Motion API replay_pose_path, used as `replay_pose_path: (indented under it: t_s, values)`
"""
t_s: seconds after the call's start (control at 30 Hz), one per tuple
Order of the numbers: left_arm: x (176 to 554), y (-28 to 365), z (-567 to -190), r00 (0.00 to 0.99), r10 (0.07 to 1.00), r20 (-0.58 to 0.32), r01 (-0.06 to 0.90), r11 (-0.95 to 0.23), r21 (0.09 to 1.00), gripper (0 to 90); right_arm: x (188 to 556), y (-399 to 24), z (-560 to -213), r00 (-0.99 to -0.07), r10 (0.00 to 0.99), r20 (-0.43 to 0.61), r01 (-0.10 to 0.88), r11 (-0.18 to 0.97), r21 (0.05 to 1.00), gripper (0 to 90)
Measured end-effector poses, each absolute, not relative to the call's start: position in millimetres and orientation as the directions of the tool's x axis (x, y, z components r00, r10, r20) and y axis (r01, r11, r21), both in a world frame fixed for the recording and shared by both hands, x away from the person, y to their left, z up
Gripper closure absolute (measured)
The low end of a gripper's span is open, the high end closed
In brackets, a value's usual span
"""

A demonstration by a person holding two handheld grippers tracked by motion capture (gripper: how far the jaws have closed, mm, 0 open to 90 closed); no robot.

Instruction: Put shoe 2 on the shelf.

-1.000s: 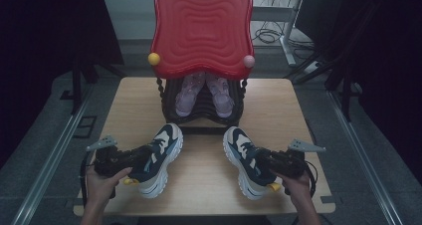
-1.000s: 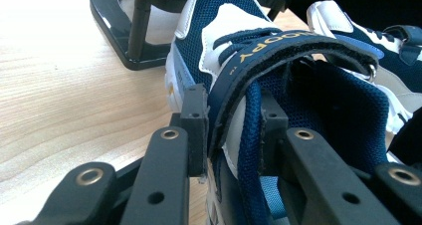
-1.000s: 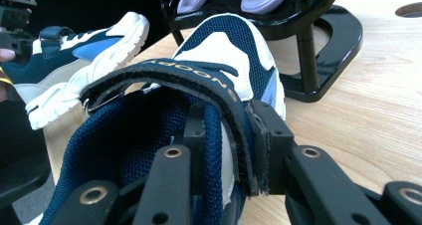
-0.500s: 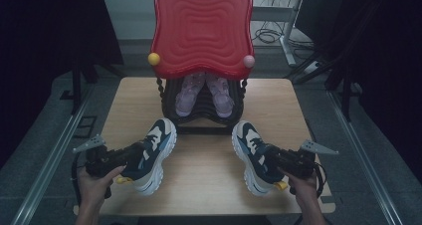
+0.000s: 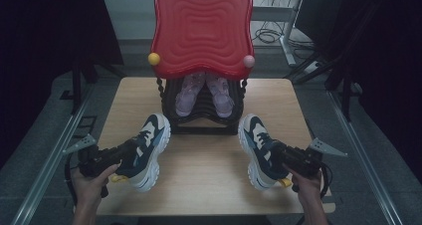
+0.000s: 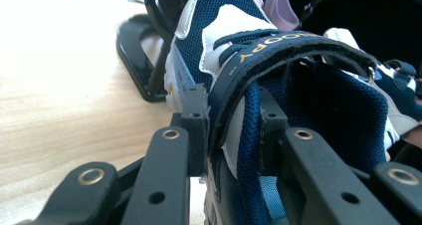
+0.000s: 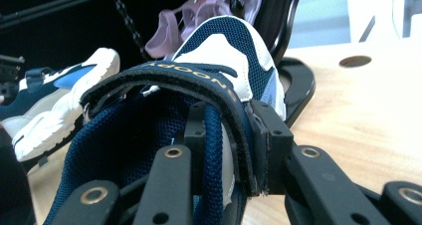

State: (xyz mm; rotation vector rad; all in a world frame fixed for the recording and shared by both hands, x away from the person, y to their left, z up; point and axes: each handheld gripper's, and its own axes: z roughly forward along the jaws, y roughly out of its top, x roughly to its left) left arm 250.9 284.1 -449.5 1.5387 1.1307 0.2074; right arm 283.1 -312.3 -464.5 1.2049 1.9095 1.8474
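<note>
A pale wooden worktop (image 5: 199, 165) is seen in a dark room, with grey floor and metal rails at both sides. At its far edge a black rack (image 5: 204, 118) is set, topped by a red wavy panel (image 5: 201, 28), and a pair of lilac sandals (image 5: 204, 93) is kept inside it.

The left sneaker (image 5: 147, 150) is clamped by the jaws of the left gripper (image 5: 119, 155): one jaw is placed inside the collar, the other outside, and the navy side wall with its strap (image 6: 278, 48) is pinched between them, the toe pointing away from the jaws towards the rack. The right sneaker (image 5: 259, 150) is gripped likewise by the right gripper (image 5: 278, 153), with its outer wall and strap (image 7: 174, 73) pressed between the jaws.

Compared with a second ago, both sneakers are found farther apart, and the right one has been carried outward and turned straighter towards the rack.
</note>
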Motion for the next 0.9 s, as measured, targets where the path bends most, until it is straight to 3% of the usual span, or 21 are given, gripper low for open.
replay_pose_path:
  t_s: [0.37,0.9]
  values:
    - [255,293,-440,0.518,0.726,-0.452,0.506,0.167,0.846,72.6,286,-320,-453,-0.611,0.695,0.378,0.332,-0.208,0.92,72.1]
    - [269,304,-403,0.533,0.729,-0.43,0.433,0.202,0.879,72.6,295,-320,-426,-0.614,0.716,0.332,0.253,-0.219,0.942,72.2]
